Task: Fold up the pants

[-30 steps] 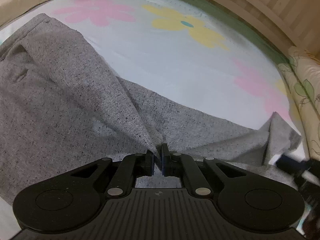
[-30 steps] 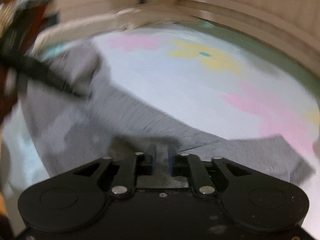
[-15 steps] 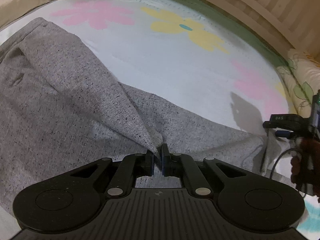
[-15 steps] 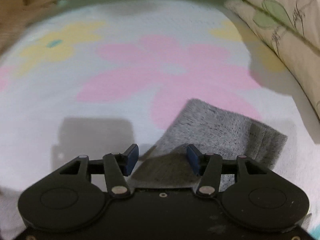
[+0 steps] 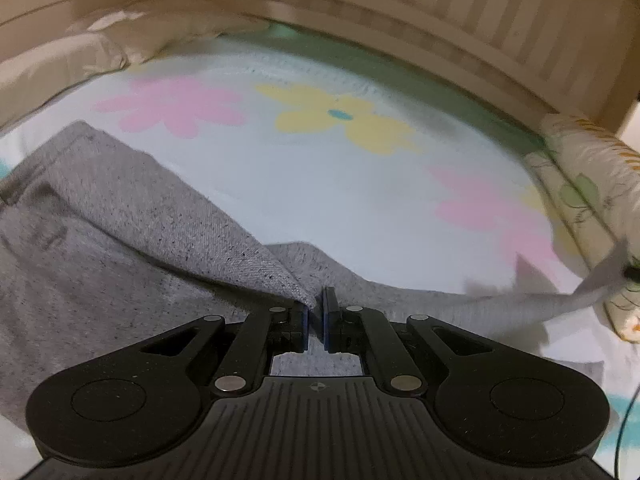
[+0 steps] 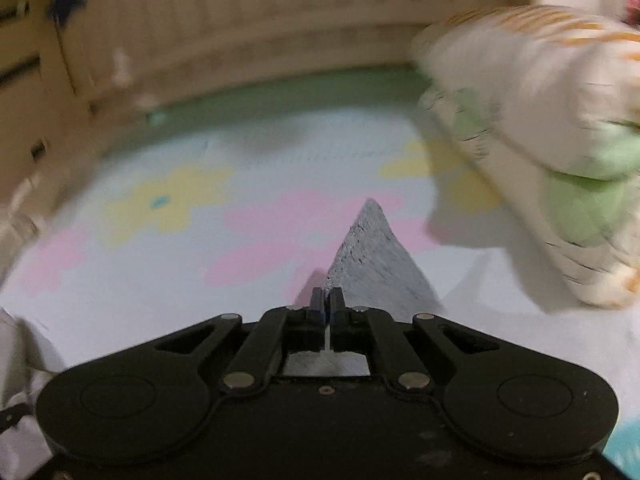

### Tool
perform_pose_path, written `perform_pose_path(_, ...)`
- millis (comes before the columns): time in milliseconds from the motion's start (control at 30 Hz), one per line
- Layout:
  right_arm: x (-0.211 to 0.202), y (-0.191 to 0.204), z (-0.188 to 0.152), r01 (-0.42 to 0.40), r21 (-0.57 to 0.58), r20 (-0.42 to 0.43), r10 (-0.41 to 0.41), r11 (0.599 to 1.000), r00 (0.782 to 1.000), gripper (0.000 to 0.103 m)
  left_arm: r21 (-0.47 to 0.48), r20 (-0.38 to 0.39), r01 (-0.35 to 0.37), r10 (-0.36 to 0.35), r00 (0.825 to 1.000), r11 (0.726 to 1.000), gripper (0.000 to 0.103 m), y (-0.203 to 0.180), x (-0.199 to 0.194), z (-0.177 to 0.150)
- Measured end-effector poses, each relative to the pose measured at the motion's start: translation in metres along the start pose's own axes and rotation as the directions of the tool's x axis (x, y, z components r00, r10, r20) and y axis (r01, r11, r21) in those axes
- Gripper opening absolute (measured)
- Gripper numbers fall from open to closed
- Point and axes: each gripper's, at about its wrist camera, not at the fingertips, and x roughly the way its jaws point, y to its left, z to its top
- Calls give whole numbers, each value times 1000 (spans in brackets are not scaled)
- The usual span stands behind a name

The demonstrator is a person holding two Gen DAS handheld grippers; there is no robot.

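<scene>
A: Start close in. The left gripper (image 5: pixel 316 312) has its pads pressed together on a ridge of the grey pants (image 5: pixel 120 240), somewhere along the middle of the garment. The right gripper (image 6: pixel 327 307) is pinching a corner of what looks like a leg end, which stands up from the pads as a peak.

B: So both hold cloth. Where's the risk?

A: The bites look shallow. In the left view the fabric meets only the tips of the pads. A tug between the two hands could pull it free, I'd judge.

B: And the rest of the pants?

A: Spread on the flowered bed sheet (image 5: pixel 360 200), the waist end out to the left and a strip running right toward the other hand. The right view is blurred, so I can't tell how much cloth is caught there.

B: Anything farther out?

A: The leaf-print pillow (image 6: pixel 540 160) lies near on the right. A wide swing could brush it and drag the fold crooked.
</scene>
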Motion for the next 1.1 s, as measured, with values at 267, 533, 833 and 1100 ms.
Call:
perform_pose_path(267,-24,-52,-100,6,113,-191,16,994,981,4,18,-72,-20,21,997,1000,6,-1,-11,-40)
perform_pose_path(533,-17,-77,-129,-12,183,-199,49,983,979,3,11,-102,-44,45,994,999,6,2,-2,-51)
perform_pose_path(833,-67,-75,-137,-22,155,-122,41,988,992,4,36,-108,-46,49,993,998,7,2,-16,-63)
perform_pose_path(1100,-45,-98,-164,7,308,-200,57,951,978,28,49,-178,-64,72,982,997,7,1,10,-71)
